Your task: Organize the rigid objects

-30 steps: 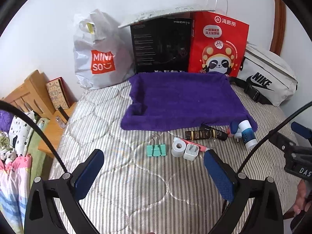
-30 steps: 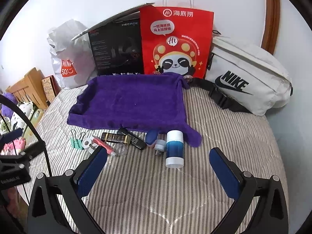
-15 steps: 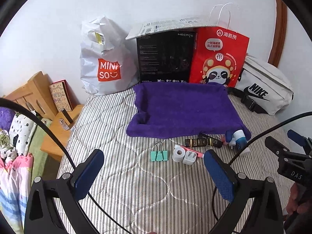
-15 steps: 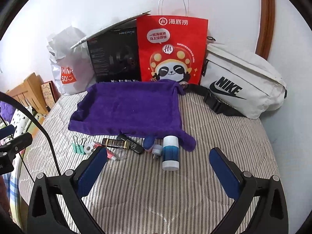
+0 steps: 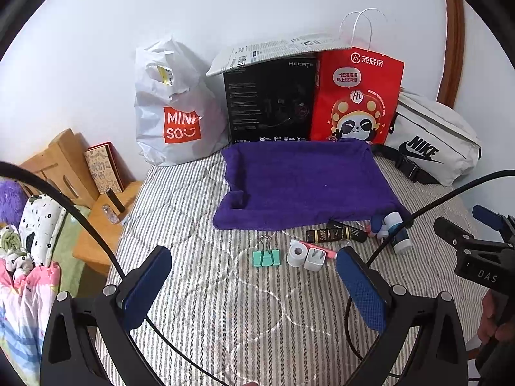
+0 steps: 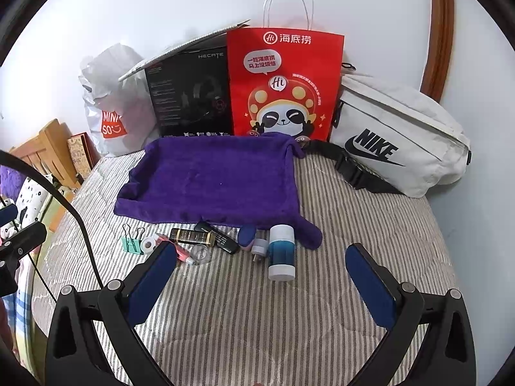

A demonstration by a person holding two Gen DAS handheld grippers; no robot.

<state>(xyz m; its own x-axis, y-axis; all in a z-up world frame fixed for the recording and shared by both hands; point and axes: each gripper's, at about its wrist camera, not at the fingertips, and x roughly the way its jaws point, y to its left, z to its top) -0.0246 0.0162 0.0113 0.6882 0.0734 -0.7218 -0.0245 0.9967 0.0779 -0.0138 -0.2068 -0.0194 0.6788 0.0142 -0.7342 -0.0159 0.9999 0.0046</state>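
Right wrist view: both hand-held grippers, left [image 5: 249,284] and right [image 6: 260,275], hang spread and empty; the items [image 6: 206,241] lie unsorted on the bed [image 6: 257,321] along the towel [image 6: 212,177]'s near edge; nothing placed yet.

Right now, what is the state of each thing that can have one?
left gripper: jaws open, empty
right gripper: jaws open, empty
blue-and-white bottle: upright
binder clip: handles up
purple towel: spread flat, bare
black box: flap open
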